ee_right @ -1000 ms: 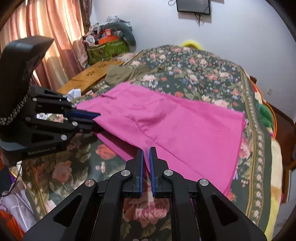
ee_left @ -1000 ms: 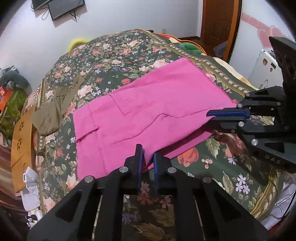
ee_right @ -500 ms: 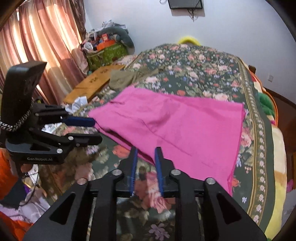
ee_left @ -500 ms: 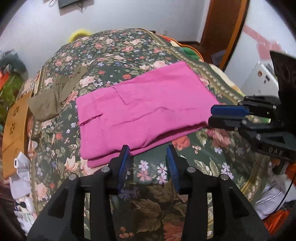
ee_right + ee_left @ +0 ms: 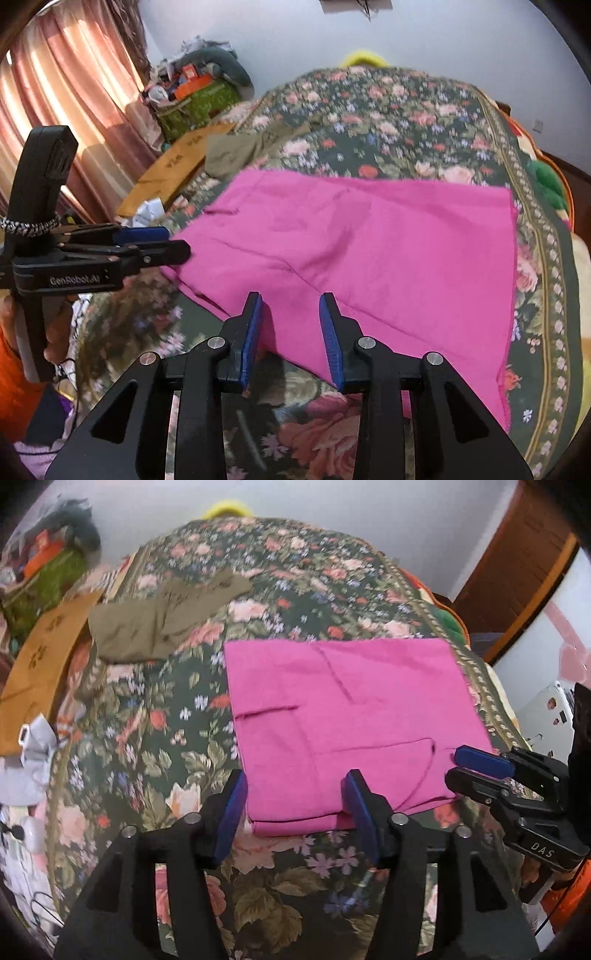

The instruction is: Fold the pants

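Left gripper [image 5: 293, 805], jaws opening and empty, hovers low in frame over the near edge of the folded pink pants [image 5: 343, 716] at centre of the floral bed [image 5: 155, 738]; right gripper [image 5: 291, 332], likewise opening, clasps nothing. A careless regrasp could snag one layer and undo the fold

"DAS" on the right tongs [image 5: 476, 771]; "GenRobot.AI" on the left tongs [image 5: 162, 245].
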Demonstrator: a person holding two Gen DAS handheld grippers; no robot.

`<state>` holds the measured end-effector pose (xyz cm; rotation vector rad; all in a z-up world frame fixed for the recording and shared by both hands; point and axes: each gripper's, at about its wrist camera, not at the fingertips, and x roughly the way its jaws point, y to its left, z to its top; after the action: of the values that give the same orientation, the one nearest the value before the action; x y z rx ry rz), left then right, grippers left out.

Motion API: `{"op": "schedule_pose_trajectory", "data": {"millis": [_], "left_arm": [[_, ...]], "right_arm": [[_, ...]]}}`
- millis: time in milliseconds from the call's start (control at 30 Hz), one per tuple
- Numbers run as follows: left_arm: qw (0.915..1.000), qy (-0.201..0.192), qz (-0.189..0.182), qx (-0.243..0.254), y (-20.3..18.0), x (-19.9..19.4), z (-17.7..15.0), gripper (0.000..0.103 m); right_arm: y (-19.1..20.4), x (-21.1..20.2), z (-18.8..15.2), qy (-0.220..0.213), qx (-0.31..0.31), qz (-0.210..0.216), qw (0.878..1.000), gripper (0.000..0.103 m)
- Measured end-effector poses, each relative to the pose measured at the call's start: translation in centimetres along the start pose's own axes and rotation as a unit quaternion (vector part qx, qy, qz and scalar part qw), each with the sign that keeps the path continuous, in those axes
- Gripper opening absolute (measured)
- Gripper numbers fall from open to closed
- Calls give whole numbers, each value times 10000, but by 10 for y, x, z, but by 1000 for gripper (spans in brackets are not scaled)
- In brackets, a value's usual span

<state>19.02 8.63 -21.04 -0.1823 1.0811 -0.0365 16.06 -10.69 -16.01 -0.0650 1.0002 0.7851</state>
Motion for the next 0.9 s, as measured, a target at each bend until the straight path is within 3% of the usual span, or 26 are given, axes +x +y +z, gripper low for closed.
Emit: {"op": "schedule_pose_trajectory", "data": {"millis": [333,633,900], "left_arm": [[9999,10,-94,40,4,9,-11,55],[9982,-144,367,444,-10,4,-16,55],[9982,-92,362,469,-7,3,-18,55]], "right_arm": [[-31,-12,-22,78,298,-151,9994,30],[-75,-33,-52,128,882,-502,9948,27],[-79,-45,-67,66,652,-937,9934,27]]}}
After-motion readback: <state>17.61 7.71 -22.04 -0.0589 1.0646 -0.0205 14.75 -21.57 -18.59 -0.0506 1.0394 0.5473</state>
